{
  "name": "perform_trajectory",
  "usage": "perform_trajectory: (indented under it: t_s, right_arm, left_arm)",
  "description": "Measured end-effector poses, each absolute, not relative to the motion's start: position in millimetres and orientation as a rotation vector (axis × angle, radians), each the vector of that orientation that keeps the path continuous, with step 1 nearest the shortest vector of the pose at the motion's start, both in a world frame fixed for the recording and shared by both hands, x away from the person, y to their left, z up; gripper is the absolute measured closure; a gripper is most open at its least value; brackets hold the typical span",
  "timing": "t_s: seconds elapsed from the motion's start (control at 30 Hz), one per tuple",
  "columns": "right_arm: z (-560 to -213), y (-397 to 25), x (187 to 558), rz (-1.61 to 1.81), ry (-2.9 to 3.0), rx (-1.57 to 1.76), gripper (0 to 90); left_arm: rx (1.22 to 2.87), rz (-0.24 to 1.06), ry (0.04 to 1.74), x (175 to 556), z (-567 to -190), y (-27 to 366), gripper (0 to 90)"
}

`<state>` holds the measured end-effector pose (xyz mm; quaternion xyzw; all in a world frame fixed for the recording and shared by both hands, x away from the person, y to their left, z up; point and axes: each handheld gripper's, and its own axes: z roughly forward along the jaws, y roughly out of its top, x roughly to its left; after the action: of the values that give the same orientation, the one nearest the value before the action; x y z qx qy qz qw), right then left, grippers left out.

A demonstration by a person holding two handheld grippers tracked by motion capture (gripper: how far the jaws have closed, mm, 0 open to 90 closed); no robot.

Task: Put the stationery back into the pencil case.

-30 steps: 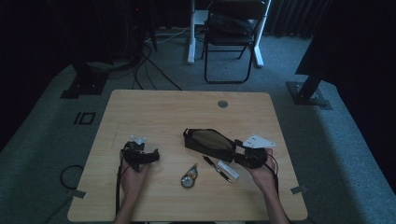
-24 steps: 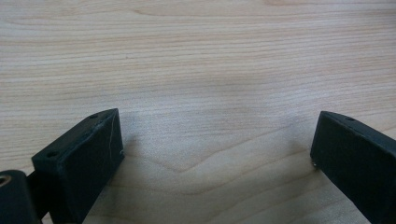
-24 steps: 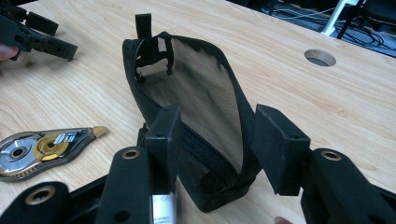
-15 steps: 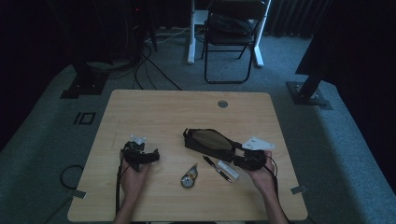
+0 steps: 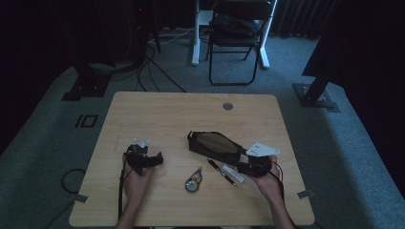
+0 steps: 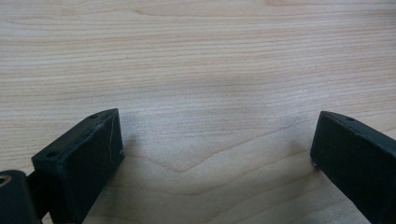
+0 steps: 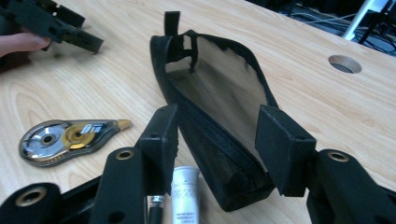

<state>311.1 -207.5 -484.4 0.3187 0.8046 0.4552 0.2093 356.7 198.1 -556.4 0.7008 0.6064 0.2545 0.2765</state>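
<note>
A person sits at a light wooden worktop (image 5: 162,114), holding a two-fingered gripper in each hand. The right gripper (image 7: 217,135) sits at the near right of the worktop with its fingers (image 7: 161,135) spread apart, one on each side of the near end of a black pencil pouch (image 7: 210,98); whether they touch the fabric cannot be told. The pouch lies on the worktop just right of centre, its mouth gaping open and its dark lining in view. In the high view it runs slantwise from the middle of the worktop toward the right gripper. Beside the pouch, under the right gripper, lie a white tube (image 7: 184,193) and a dark pen (image 5: 222,172). A little to the left of them rests a silver and yellow correction tape dispenser (image 7: 67,136). The left gripper (image 5: 142,158) rests well apart at the near left, fingers (image 6: 86,156) released and wide, with bare wood between them.
</note>
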Motion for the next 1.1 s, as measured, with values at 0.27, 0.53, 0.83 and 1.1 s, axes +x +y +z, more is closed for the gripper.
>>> perform_trajectory:
  t_s: [0.27,0.53,0.83,1.1]
  right_arm:
    - [-479.9,-205.8,303.6,1.283,2.243,0.843,50.4]
    - [-480.3,-205.8,296.1,1.286,2.254,0.823,52.5]
    - [-487.0,-207.9,290.0,1.281,2.273,0.828,53.6]
    - [-495.3,-209.6,286.2,1.263,2.285,0.843,55.1]
  left_arm:
    - [1.883,0.684,1.628,356.7,-556.4,198.2,2.7]
    - [1.883,0.684,1.629,356.7,-556.4,198.1,2.7]
    - [1.883,0.684,1.628,356.7,-556.4,198.1,2.7]
    - [1.882,0.683,1.629,356.7,-556.5,198.1,2.7]
